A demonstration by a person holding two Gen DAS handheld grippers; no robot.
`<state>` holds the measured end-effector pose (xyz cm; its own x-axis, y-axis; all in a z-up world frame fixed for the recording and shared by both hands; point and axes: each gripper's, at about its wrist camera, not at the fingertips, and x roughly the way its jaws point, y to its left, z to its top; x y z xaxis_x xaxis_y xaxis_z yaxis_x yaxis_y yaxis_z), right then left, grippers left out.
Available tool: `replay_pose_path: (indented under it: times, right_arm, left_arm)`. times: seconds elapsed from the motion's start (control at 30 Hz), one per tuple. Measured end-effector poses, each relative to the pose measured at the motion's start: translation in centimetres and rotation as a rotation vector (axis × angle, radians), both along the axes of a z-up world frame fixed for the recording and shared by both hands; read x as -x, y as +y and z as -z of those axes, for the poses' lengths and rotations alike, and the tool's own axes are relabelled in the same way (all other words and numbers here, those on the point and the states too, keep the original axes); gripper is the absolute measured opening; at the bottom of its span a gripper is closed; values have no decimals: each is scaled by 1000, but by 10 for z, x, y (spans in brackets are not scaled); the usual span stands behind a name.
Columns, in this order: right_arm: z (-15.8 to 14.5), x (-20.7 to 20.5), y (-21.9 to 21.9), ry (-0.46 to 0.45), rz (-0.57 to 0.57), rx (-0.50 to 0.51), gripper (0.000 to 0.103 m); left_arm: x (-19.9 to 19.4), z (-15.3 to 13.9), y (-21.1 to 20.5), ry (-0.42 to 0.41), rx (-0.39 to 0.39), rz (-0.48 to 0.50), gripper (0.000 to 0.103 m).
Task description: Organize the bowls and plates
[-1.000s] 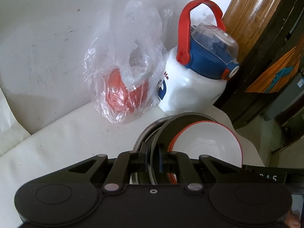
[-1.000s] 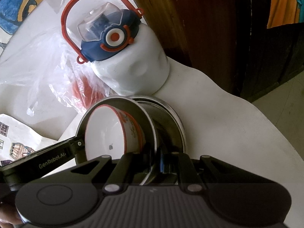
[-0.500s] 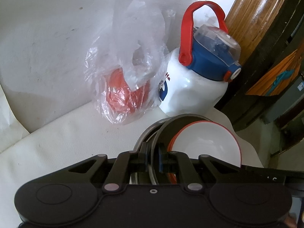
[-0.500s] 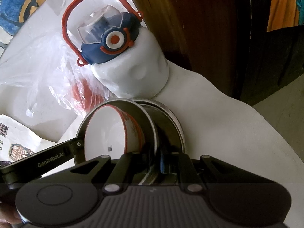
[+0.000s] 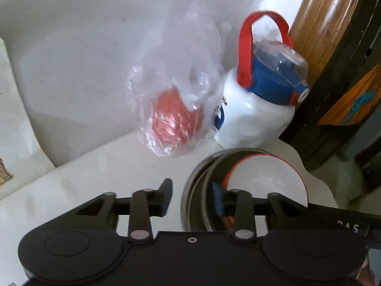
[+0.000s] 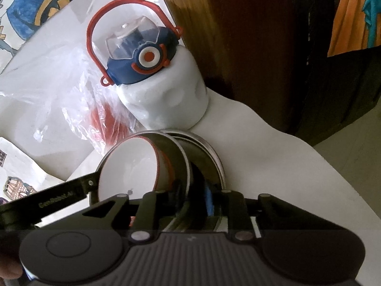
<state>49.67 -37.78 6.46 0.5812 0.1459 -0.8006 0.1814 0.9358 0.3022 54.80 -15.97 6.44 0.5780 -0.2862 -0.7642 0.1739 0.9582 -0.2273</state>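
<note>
White desk (image 5: 90, 174) carries everything; left gripper (image 5: 193, 196) jaws stand apart, straddling the steel plates' (image 5: 195, 190) rims; right gripper (image 6: 190, 197) jaws, parted too, straddle them opposite (red-rimmed bowl (image 6: 128, 166) nested inside); water bottle (image 5: 257, 109) just beyond.

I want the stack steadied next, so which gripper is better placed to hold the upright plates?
Right, probably: the right gripper straddles the rim of the steel plates, whereas the left gripper is open, with one finger clear of them.
</note>
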Motion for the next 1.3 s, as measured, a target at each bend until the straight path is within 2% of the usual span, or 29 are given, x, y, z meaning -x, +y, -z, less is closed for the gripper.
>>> replay_pose_path:
  times: [0.13,0.2,0.23,0.27,0.37,0.53,0.77,0.83,0.9,1.07,1.3]
  right_arm:
    - [-6,10,4,-23,15,32,35]
    - [-9,17,5,-30,18,33,36]
    - [-10,20,6,-34,23,37,45]
    - [-12,24,7,-37,38,56,59]
    - [-15,36,9,-58,48,61,66]
    - [-19,60,14,-86,67,60,73]
    - [-31,102,30,-182,74,81,85]
    - [-33,116,33,-211,80,83,88]
    - [-34,130,36,-241,86,79,91]
    - [-36,167,44,-311,91,45,101]
    - [-42,214,62,-365,79,40,103]
  left_arm:
    - [7,-3,10,3,27,-12,43]
    - [14,-6,14,-13,30,-15,49]
    - [19,-8,16,-22,31,-16,51]
    - [23,-9,19,-30,33,-18,54]
    - [37,-13,29,-55,52,-32,61]
    - [64,-16,46,-75,85,-53,70]
    - [110,-21,70,-143,153,-78,86]
    - [123,-22,75,-160,162,-78,88]
    - [138,-24,82,-186,161,-81,95]
    - [174,-34,99,-271,170,-91,100]
    - [224,-48,116,-357,149,-76,102]
